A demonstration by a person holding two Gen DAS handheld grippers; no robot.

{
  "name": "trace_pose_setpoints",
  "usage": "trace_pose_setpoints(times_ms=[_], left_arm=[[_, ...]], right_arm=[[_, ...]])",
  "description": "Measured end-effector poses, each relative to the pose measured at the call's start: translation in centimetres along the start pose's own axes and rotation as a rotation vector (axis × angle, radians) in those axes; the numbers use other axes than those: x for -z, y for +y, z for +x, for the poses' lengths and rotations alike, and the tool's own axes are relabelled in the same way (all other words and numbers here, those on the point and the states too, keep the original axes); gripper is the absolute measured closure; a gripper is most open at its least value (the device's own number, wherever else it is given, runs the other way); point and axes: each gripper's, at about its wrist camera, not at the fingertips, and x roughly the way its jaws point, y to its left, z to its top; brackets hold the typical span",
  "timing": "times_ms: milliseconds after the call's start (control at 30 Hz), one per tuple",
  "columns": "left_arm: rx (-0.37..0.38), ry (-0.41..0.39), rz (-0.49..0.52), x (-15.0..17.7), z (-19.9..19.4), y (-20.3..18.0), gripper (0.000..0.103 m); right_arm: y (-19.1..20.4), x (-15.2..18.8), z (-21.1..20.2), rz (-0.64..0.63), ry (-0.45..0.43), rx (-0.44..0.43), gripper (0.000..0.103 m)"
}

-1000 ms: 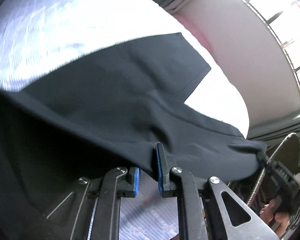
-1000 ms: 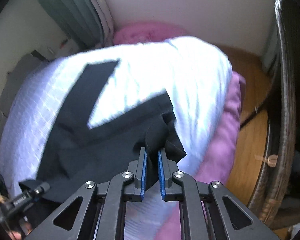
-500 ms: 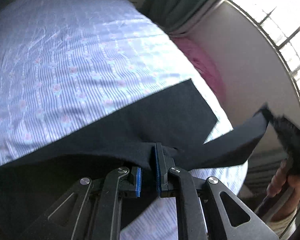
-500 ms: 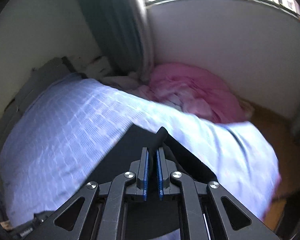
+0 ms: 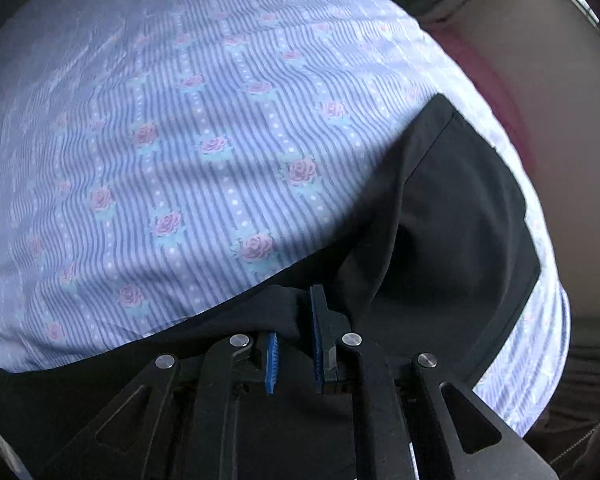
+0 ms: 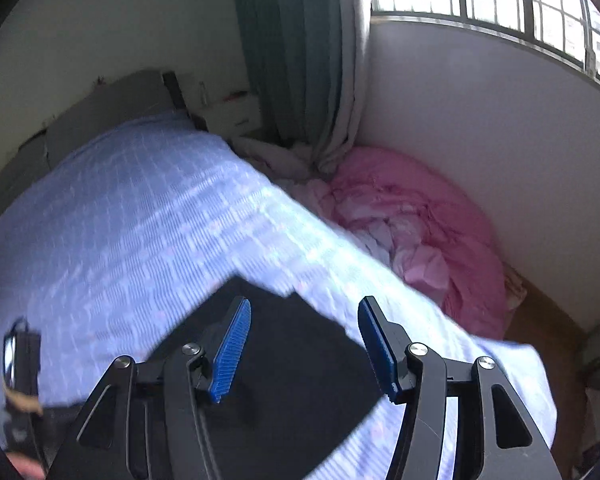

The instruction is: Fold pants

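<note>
Two hand-held grippers over the bed [image 5: 204, 128]. Left hand-held gripper [image 5: 294, 344] pinches a fold of the black pants [image 5: 452, 240], which spread ahead and to its right. Right hand-held gripper [image 6: 300, 344] is opening, nothing between its pads; pants [image 6: 284, 368] lie flat beneath it.

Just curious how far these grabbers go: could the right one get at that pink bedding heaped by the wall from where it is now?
Probably yes, with a stretch. The right gripper is opening with nothing between its pads, hovering over the black pants. Only open bed sheet lies between it and the pink bedding.
</note>
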Motion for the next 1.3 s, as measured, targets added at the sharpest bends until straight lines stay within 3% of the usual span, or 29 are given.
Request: trace_pose_setpoints(times_ms=[133, 233, 367, 500, 633, 733, 800, 833, 867, 933, 1100, 1300], left_arm=[[-0.023, 0.026, -0.028, -0.3, -0.1, -0.6, 0.084], [0.003, 0.039, -0.034, -0.1, -0.8, -0.8, 0.072], [0.025, 0.02, -0.07, 1.2, -2.5, -0.6, 0.069], [0.023, -0.03, -0.031, 2.4, -5.3, -1.0, 0.069], [0.071, -0.011, -0.054, 2.6, -7.3, -1.1, 0.064], [0.161, 0.041, -0.15, 2.0, -7.6, -0.2, 0.055], [0.226, 0.062, -0.228, 1.8, -7.8, 0.6, 0.043], [0.256, 0.056, -0.255, 1.6, -8.1, 0.8, 0.024], [0.281, 0.015, -0.266, 1.4, -9.0, 0.8, 0.011], [0.26, -0.051, -0.242, 1.3, -10.8, 0.1, 0.005], [0.278, -0.152, -0.165, 3.4, -14.8, -1.3, 0.005], [0.205, -0.277, -0.143, 10.6, -19.1, 0.8, 0.005]], right_arm=[[-1.6, 3.0, -0.5, 0.041, 0.065, -0.006, 0.046], [-1.8, 4.7, -1.7, 0.032, 0.084, 0.001, 0.046], [-1.7, 6.3, -3.1, 0.032, 0.096, -0.025, 0.046], [-1.5, 7.0, -3.2, 0.025, 0.117, -0.046, 0.046], [-1.4, 7.2, -4.7, 0.034, 0.107, -0.081, 0.046], [-1.1, 6.8, -5.8, 0.028, 0.093, -0.11, 0.046], [-1.0, 6.6, -6.5, 0.018, 0.083, -0.125, 0.044], [-0.9, 6.5, -6.9, 0.012, 0.075, -0.134, 0.041], [-0.8, 6.3, -7.1, 0.007, 0.07, -0.138, 0.04], [-0.5, 6.0, -7.7, -0.003, 0.058, -0.149, 0.04], [-0.4, 5.9, -9.4, -0.012, 0.048, -0.2, 0.04], [0.7, 6.2, -12.6, -0.062, 0.043, -0.273, 0.04]])
